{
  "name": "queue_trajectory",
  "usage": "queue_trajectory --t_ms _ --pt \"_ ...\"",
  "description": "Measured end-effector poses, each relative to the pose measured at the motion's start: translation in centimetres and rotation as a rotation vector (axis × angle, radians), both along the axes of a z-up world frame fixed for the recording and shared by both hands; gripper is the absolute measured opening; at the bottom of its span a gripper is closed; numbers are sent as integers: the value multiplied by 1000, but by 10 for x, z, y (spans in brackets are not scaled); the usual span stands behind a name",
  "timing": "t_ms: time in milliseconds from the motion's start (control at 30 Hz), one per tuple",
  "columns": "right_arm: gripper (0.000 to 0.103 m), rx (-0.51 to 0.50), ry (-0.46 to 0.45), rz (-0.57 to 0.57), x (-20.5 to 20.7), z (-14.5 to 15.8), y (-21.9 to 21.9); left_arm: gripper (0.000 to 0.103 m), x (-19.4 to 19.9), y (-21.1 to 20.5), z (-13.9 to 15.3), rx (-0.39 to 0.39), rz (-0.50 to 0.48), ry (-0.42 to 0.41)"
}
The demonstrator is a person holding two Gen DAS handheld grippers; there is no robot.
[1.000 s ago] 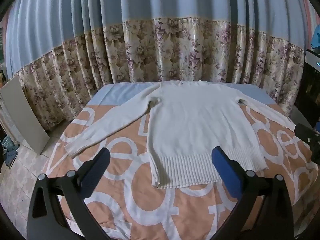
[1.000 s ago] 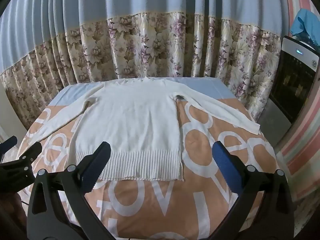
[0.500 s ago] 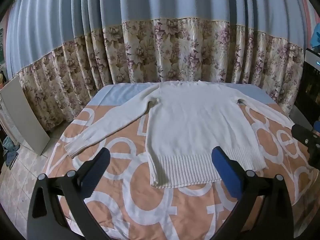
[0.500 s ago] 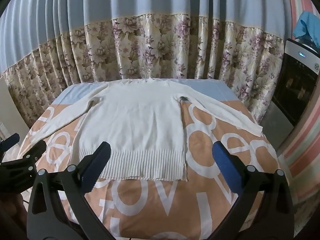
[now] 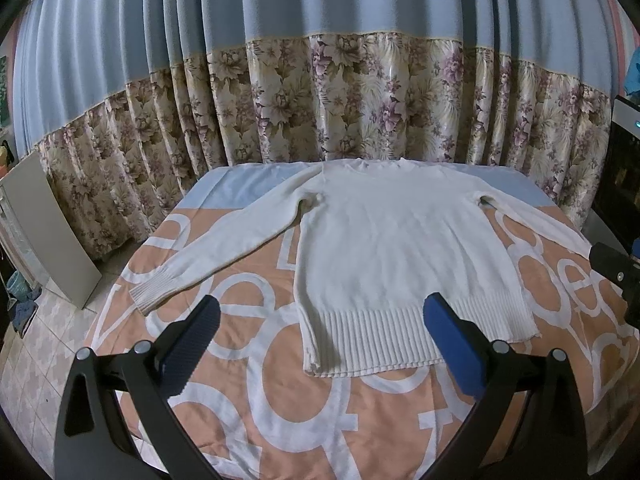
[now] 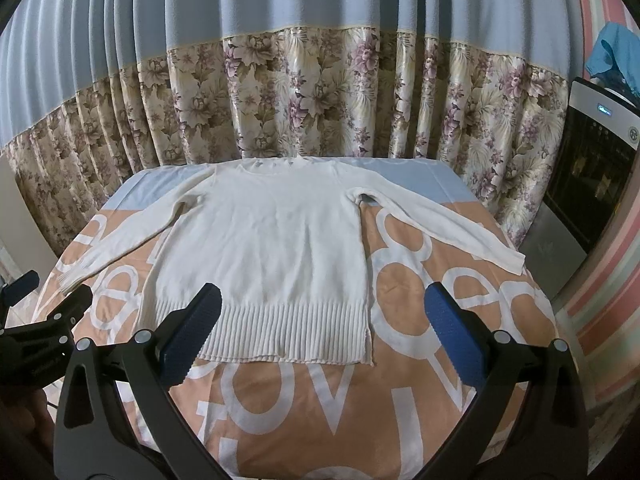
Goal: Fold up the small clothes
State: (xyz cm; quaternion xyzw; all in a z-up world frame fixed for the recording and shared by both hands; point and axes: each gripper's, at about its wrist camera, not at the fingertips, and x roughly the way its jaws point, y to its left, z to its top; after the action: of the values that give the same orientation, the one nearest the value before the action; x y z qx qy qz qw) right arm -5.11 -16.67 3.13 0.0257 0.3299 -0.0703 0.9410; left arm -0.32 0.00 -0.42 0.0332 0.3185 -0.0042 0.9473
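A cream knit sweater [image 5: 400, 248] lies flat on the bed, both sleeves spread out, ribbed hem nearest me. It also shows in the right wrist view [image 6: 272, 248]. My left gripper [image 5: 320, 340] is open and empty, held above the bed in front of the hem's left part. My right gripper [image 6: 320, 336] is open and empty, held above the hem's right corner. The left sleeve cuff [image 5: 154, 288] lies at the bed's left side, the right sleeve cuff [image 6: 512, 258] at its right.
The bed [image 5: 280, 400] has an orange cover with big white letters and a blue strip at the far end. A blue and floral curtain [image 5: 320, 100] hangs behind. A beige board [image 5: 44, 232] leans at the left. A dark appliance [image 6: 592, 176] stands at the right.
Both grippers have drifted slightly, so the sweater sits a little lower and closer in the views. The sweater itself has not moved.
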Motion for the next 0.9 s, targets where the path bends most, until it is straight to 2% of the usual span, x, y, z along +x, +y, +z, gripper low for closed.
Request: queue_trajectory --t_ms 900 --pt "100 4 -16 0 13 12 -1 101 18 5 17 1 11 -14"
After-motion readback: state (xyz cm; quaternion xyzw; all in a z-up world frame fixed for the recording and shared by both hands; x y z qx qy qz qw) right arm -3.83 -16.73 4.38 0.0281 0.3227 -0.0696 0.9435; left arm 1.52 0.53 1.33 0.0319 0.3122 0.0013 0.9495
